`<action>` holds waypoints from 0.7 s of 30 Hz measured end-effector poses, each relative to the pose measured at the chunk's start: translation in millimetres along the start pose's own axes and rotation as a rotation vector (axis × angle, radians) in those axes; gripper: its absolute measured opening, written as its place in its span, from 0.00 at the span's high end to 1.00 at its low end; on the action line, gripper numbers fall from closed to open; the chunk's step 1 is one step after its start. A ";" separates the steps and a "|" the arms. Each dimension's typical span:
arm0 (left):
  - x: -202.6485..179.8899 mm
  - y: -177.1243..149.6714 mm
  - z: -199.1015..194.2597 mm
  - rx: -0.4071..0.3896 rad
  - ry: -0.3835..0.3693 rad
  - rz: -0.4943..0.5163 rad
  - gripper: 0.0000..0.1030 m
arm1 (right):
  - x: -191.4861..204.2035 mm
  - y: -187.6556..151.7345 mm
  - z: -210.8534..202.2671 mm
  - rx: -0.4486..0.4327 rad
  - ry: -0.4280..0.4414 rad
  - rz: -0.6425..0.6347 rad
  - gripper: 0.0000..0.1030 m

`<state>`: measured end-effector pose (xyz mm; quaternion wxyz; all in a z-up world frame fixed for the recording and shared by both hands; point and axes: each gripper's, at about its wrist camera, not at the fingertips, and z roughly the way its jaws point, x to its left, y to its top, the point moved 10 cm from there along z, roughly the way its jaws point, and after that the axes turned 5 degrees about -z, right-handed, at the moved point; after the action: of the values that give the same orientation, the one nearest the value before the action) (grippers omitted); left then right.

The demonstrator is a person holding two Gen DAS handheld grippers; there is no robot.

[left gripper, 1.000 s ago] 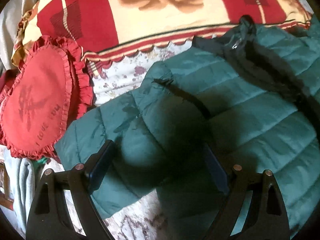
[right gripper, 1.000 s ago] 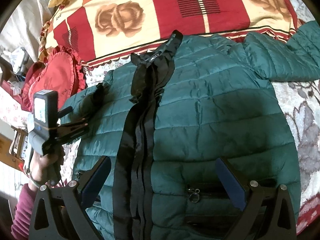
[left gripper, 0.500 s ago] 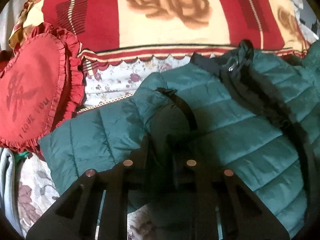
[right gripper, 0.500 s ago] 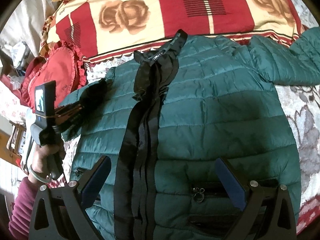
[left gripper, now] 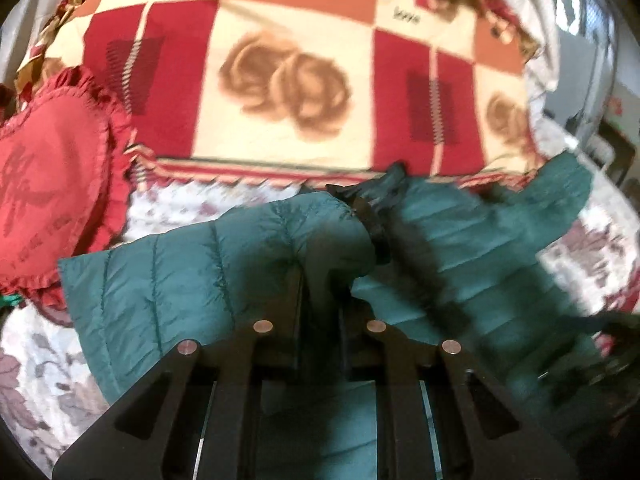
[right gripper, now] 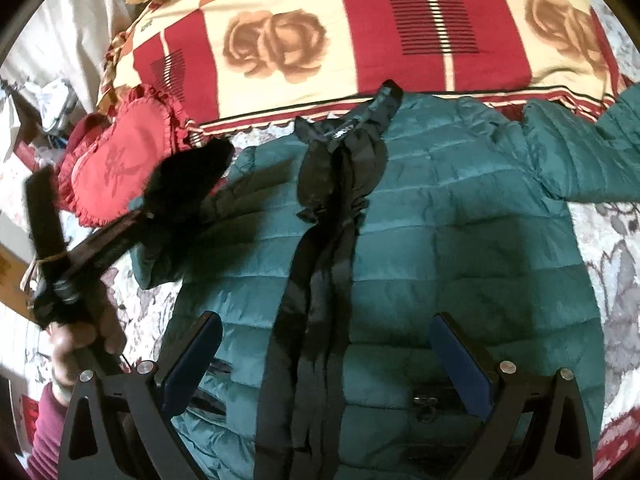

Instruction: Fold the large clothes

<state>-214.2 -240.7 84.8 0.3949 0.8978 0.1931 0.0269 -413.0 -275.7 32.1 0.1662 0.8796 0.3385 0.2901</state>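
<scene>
2 handheld grippers over 1 green quilted puffer jacket; jacket lies front-up on a floral bedsheet, collar toward a red-and-cream rose-print blanket; black zipper placket runs down the middle of the jacket.

Left gripper: clenched on the jacket's sleeve; jaws nearly together with a fold of green fabric pinched between them; the sleeve is raised off the sheet and bunches up over the fingertips; in the right wrist view the same gripper shows blurred at the jacket's shoulder area, held by the person's left hand in a maroon cuff.

Right gripper: released, jaws spread wide, blue pads on either side of the placket, above the lower chest of the jacket; nothing between the fingers; contact with the fabric cannot be told.

Other sleeve lies stretched out toward the right edge, across the sheet and the blanket's border.

1 red heart-shaped ruffled cushion rests to the left, just beside the lifted sleeve; left wrist view is motion-blurred on its right half.
</scene>
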 end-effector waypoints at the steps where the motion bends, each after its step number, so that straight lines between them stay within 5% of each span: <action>1: -7.3 4.6 -0.6 -0.004 -0.017 -0.006 0.87 | -3.5 -1.4 -2.2 -0.001 -0.002 0.008 0.00; 12: -148.6 27.2 21.4 0.002 -0.235 0.035 0.87 | -44.9 -12.6 -16.2 -0.011 -0.017 0.093 0.00; 21: -189.4 0.1 76.5 0.120 -0.299 -0.024 0.87 | -79.6 -16.6 -20.5 -0.022 -0.015 0.200 0.00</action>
<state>-373.8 -363.9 52.0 0.3651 0.9115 0.1438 -0.1234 -482.0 -317.0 8.2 0.1485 0.9093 0.2447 0.3021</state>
